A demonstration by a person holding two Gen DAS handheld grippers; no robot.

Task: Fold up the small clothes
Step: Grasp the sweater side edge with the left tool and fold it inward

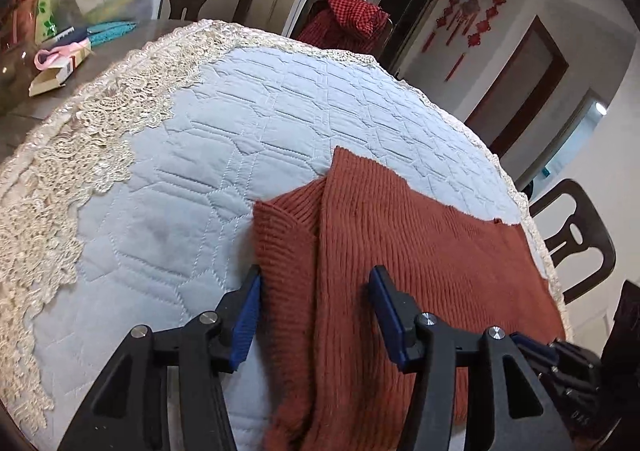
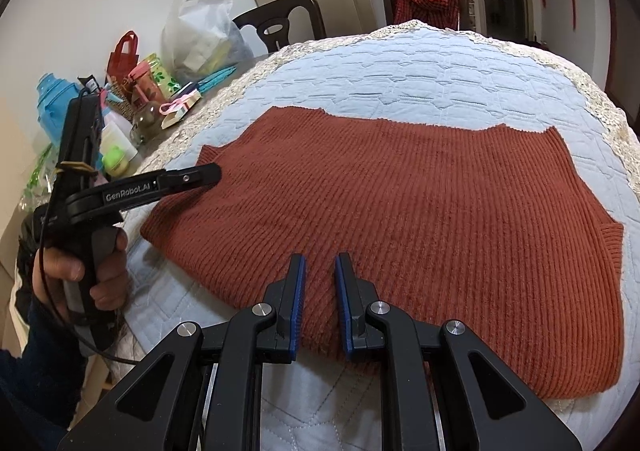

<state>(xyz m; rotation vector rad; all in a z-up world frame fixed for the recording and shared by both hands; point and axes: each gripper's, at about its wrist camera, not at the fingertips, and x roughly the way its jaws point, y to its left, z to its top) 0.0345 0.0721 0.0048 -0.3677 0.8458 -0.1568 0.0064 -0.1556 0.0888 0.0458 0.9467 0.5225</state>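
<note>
On the pale blue quilted table cover (image 2: 420, 63) with its cream lace border, the rust-red ribbed knit garment (image 2: 420, 219) lay spread flat, its left edge folded over. My left gripper (image 1: 316, 287) hovered over that folded edge, jaws about half open, pads clear of the knit. My right gripper (image 2: 320, 271) sat at the near hem, jaws narrowly parted with knit between them; whether they pinched it, I couldn't tell. My left hand (image 2: 80, 271) gripped its handle.

Rust-red ribbed knit sweater (image 2: 420, 219) flat on quilted cloth, side folded in.
</note>
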